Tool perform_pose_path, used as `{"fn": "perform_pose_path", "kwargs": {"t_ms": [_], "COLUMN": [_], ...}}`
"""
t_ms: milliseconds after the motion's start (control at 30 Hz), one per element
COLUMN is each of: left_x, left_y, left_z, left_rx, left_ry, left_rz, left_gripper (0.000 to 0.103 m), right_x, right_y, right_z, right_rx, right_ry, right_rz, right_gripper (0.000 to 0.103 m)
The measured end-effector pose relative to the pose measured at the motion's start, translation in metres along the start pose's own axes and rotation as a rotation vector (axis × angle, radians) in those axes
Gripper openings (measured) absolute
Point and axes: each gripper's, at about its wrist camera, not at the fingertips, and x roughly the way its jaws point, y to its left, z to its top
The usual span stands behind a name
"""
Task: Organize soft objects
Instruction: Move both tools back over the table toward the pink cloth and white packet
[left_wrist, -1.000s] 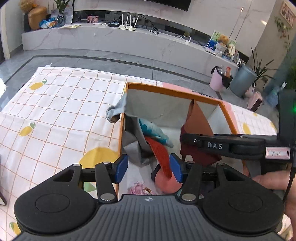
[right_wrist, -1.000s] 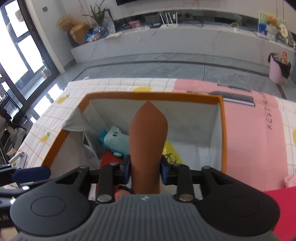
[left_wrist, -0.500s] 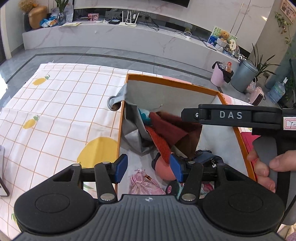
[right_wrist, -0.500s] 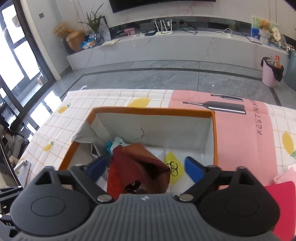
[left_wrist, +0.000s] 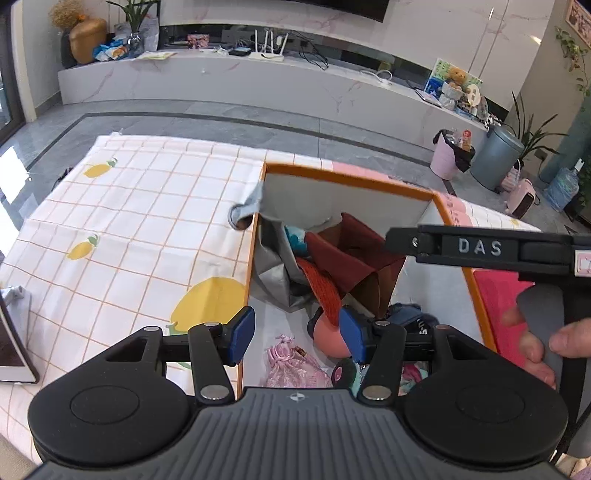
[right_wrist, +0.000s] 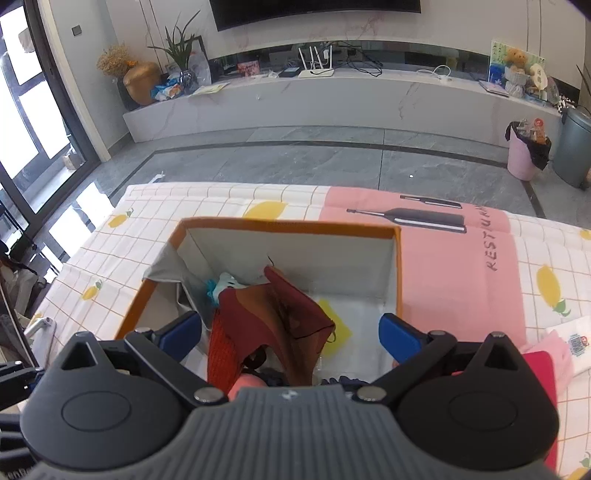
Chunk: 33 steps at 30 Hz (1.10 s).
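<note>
An orange-rimmed storage box (left_wrist: 347, 176) (right_wrist: 288, 223) stands on the table and holds several soft things. A brown and dark red cloth (left_wrist: 354, 258) (right_wrist: 280, 317) lies loose in it, over an orange knit piece (left_wrist: 325, 291), a teal plush (left_wrist: 295, 240), a pink ball (left_wrist: 328, 338) and a pink frilly item (left_wrist: 291, 365). My right gripper (right_wrist: 290, 332) is open wide and empty above the cloth; its body (left_wrist: 480, 251) crosses the left wrist view. My left gripper (left_wrist: 291, 332) is open and empty over the box's near left rim.
A checked lemon-print tablecloth (left_wrist: 147, 221) covers the table, with a pink panel (right_wrist: 443, 266) right of the box. A red item (right_wrist: 539, 376) and a pink-white packet (right_wrist: 569, 347) lie at the right. A tablet edge (left_wrist: 11, 350) sits at the left.
My right gripper opened and let go of the brown cloth, which dropped and crumpled into the box. The right gripper then rose and drew back. The left gripper rose slightly.
</note>
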Motion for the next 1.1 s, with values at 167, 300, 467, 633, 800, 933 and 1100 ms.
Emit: {"fn": "perform_pose_path", "kwargs": {"t_ms": [167,300,467,633,800,933,1100], "left_x": [-0.017,-0.041,-0.063,-0.076,-0.079,-0.078,-0.064], "left_y": [-0.008,-0.026,-0.05,-0.084,-0.119,-0.152,-0.189], "left_z": [0.007,0.0,-0.037,-0.082,-0.114,-0.135,-0.161], "left_rx": [0.011,0.088,0.128,0.176,0.182,0.268,0.356], "left_ry": [-0.014,-0.045,-0.111,-0.173,-0.213,-0.244,-0.26], "left_rz": [-0.007,0.043,0.021,-0.027,-0.133,-0.161,-0.215], "left_gripper": [0.062,0.062,0.062,0.062,0.062,0.062,0.062], "right_x": [-0.025,-0.056,-0.106,-0.147,-0.17,-0.166,-0.145], "right_y": [-0.005,-0.008,-0.013,-0.043,-0.09,-0.13,-0.19], "right_z": [0.003,-0.006,-0.048,-0.097,-0.136,-0.159,-0.17], "right_rx": [-0.014,-0.048,-0.152,-0.176,-0.116,-0.109,0.028], "right_ry": [0.001,0.005,-0.03,-0.098,-0.102,-0.07,-0.02], "right_rz": [-0.016,-0.045,-0.138,-0.15,-0.209,-0.31,-0.303], "right_gripper": [0.1,0.1,0.1,0.1,0.1,0.1,0.1]}}
